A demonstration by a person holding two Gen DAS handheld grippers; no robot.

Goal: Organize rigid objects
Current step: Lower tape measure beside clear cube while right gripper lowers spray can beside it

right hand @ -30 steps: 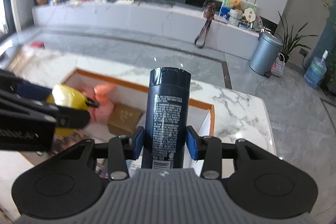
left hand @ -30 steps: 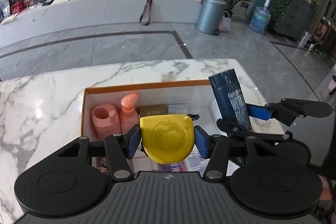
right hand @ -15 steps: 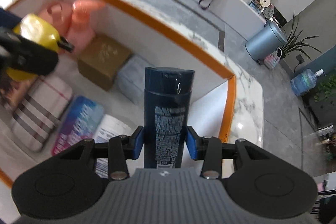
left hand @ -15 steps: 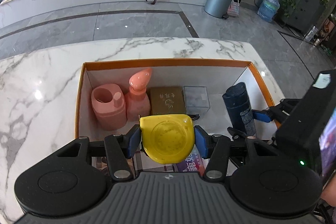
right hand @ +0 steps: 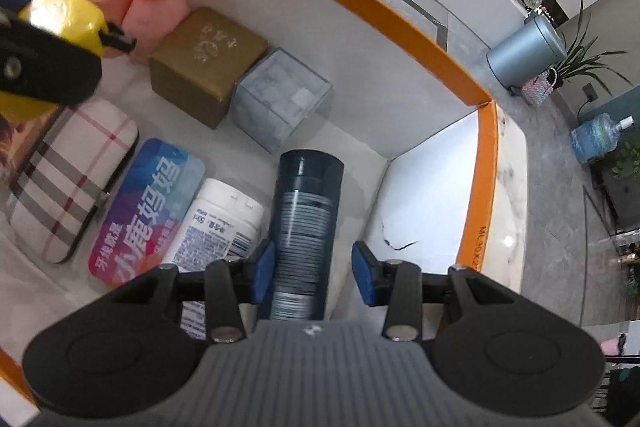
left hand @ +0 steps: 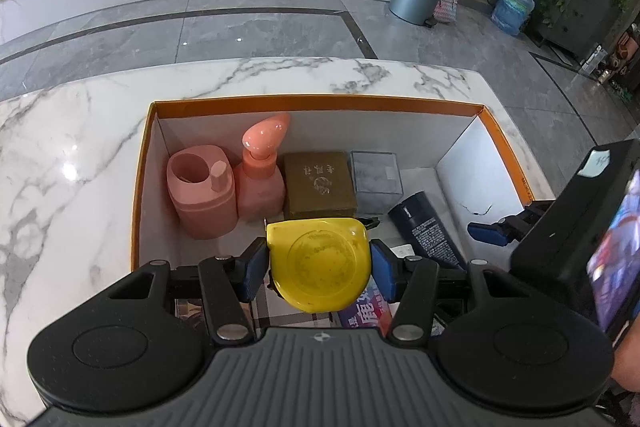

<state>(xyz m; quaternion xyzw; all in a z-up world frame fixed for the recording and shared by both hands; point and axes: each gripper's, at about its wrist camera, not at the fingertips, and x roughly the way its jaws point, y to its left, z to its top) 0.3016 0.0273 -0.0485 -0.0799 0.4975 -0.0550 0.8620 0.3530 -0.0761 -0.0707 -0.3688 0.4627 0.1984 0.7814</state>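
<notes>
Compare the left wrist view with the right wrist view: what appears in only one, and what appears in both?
Only the left wrist view shows the marble table around the orange-rimmed box. Only the right wrist view shows the plaid case, blue packet in full and white bottle. Both show the yellow tape measure, pink bottles, gold box and dark blue bottle.

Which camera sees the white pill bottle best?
The right wrist view: the white bottle lies in the box with its label showing, between the blue packet and dark blue bottle. The left wrist view shows only a white sliver.
</notes>
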